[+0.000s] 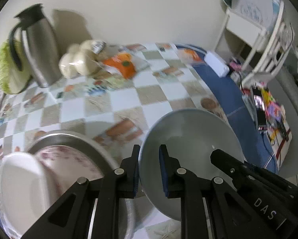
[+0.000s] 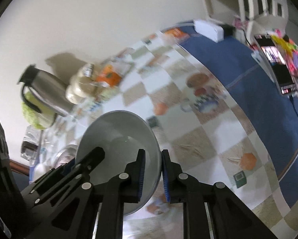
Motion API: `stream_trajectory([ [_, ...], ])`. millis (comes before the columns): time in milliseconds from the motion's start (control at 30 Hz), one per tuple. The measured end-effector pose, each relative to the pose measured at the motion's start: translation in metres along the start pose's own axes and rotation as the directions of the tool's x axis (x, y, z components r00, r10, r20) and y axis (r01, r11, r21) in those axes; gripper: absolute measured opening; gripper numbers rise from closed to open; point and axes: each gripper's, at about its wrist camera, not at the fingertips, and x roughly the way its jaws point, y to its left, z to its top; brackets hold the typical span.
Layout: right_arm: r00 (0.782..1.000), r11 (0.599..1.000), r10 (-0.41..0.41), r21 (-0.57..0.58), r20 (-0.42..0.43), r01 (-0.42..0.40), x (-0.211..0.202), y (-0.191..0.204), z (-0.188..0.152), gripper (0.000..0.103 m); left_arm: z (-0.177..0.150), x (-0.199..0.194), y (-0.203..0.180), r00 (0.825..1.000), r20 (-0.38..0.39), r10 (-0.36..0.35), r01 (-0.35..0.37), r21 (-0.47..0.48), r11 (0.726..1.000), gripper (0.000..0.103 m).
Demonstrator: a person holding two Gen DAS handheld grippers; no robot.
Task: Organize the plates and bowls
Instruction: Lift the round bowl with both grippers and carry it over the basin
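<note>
A plain grey bowl [image 1: 190, 139] hangs tilted above the checked tablecloth [image 1: 129, 99], held from both sides. My left gripper [image 1: 149, 159] is shut on its left rim, one pad inside and one outside. A black finger [image 1: 220, 157] of my right gripper reaches into the bowl from the right. In the right wrist view the same bowl [image 2: 119, 135] fills the lower middle, with my right gripper [image 2: 153, 159] shut on its right rim. The left gripper's finger [image 2: 95, 155] lies inside it. At lower left a white dish [image 1: 19, 179] and a pink-patterned bowl [image 1: 69, 159] rest in a steel bowl [image 1: 73, 137].
A steel jug [image 1: 39, 45], a green leafy vegetable [image 1: 7, 69], a bag of pale buns [image 1: 79, 59] and an orange packet [image 1: 125, 63] stand along the far wall. A white box [image 1: 216, 63] and a phone [image 2: 276, 63] sit past the table's right edge.
</note>
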Motion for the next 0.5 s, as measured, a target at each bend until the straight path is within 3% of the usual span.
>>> stream_trajectory([
  [300, 0.993, 0.988, 0.119, -0.096, 0.006, -0.117, -0.014, 0.077, -0.013, 0.020, -0.007, -0.064, 0.066, 0.994, 0.102, 0.041, -0.027, -0.141, 0.990, 0.019],
  [500, 0.989, 0.974, 0.148, -0.172, -0.004, -0.147, -0.017, 0.121, -0.027, 0.020, -0.022, -0.086, 0.105, 0.990, 0.121, 0.074, -0.047, -0.217, 0.975, 0.019],
])
